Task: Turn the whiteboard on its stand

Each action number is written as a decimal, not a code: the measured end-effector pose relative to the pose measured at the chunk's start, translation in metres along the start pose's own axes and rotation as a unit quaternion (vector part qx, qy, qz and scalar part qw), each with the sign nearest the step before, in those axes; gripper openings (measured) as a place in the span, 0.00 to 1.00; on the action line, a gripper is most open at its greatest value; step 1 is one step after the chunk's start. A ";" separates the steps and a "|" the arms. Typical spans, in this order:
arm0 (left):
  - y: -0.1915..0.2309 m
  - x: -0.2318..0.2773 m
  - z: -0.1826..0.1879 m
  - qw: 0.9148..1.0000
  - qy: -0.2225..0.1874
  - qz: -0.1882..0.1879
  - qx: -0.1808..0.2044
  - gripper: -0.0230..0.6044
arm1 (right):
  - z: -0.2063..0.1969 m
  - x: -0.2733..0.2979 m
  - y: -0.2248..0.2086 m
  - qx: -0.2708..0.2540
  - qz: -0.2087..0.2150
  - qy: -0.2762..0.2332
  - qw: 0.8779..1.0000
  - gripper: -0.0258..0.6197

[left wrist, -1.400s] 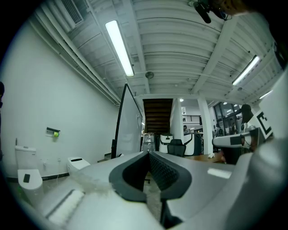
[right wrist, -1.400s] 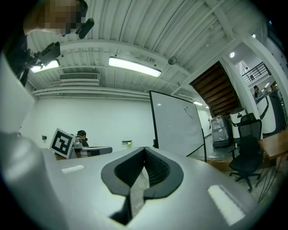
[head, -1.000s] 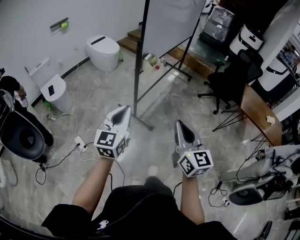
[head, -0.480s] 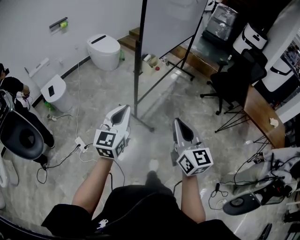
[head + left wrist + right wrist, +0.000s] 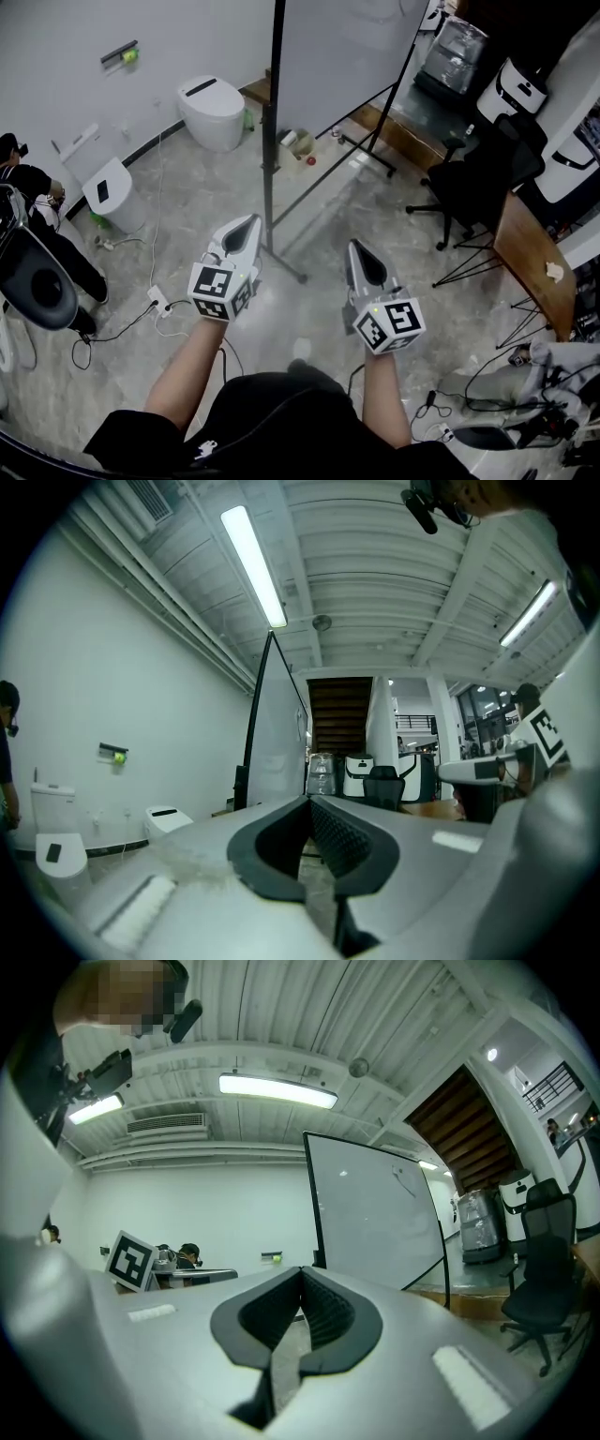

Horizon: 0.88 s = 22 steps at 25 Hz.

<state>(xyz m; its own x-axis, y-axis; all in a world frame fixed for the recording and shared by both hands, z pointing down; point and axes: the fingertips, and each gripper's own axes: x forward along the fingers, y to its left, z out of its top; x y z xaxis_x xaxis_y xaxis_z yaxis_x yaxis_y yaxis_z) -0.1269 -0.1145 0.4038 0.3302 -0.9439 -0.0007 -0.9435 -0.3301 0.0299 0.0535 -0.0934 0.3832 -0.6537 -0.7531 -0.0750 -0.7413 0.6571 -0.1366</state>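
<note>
The whiteboard (image 5: 339, 45) stands on its black stand straight ahead, its near upright post (image 5: 271, 131) running down to a floor leg. My left gripper (image 5: 250, 221) is shut and empty, its tip just short of that post's foot in the head view. My right gripper (image 5: 356, 247) is also shut and empty, to the right of the leg. The left gripper view shows the whiteboard (image 5: 277, 747) edge-on beyond the closed left gripper (image 5: 307, 801). In the right gripper view the whiteboard (image 5: 375, 1213) shows its white face past the closed right gripper (image 5: 300, 1271).
A white toilet (image 5: 211, 108) and a white bin (image 5: 110, 190) stand by the left wall. A black office chair (image 5: 480, 183) and a wooden table (image 5: 530, 267) are at the right. Cables and a power strip (image 5: 157, 301) lie on the floor. A person (image 5: 33, 192) sits at far left.
The view has shifted forward: the whiteboard post and chair sit slightly nearer and lower in the picture. Both grippers keep the same pose, shut.
</note>
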 end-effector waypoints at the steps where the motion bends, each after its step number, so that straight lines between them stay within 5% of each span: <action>1: 0.000 0.009 0.001 1.000 0.000 0.002 0.000 0.04 | 0.003 0.006 -0.007 -0.002 0.003 0.001 1.000 0.05; 12: 0.003 0.100 0.011 0.999 -0.001 0.044 0.007 0.04 | 0.014 0.063 -0.091 -0.002 0.045 0.003 0.999 0.05; 22: 0.013 0.141 -0.003 0.997 0.010 0.075 0.012 0.04 | 0.012 0.097 -0.120 0.002 0.096 0.012 0.995 0.05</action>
<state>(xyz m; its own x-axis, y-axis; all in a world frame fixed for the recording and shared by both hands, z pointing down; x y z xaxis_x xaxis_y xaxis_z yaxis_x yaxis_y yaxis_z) -0.0929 -0.2519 0.4067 0.1865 -0.9822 0.0224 -0.9825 -0.1864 0.0051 0.0808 -0.2458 0.3807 -0.7864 -0.6129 -0.0773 -0.6021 0.7884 -0.1259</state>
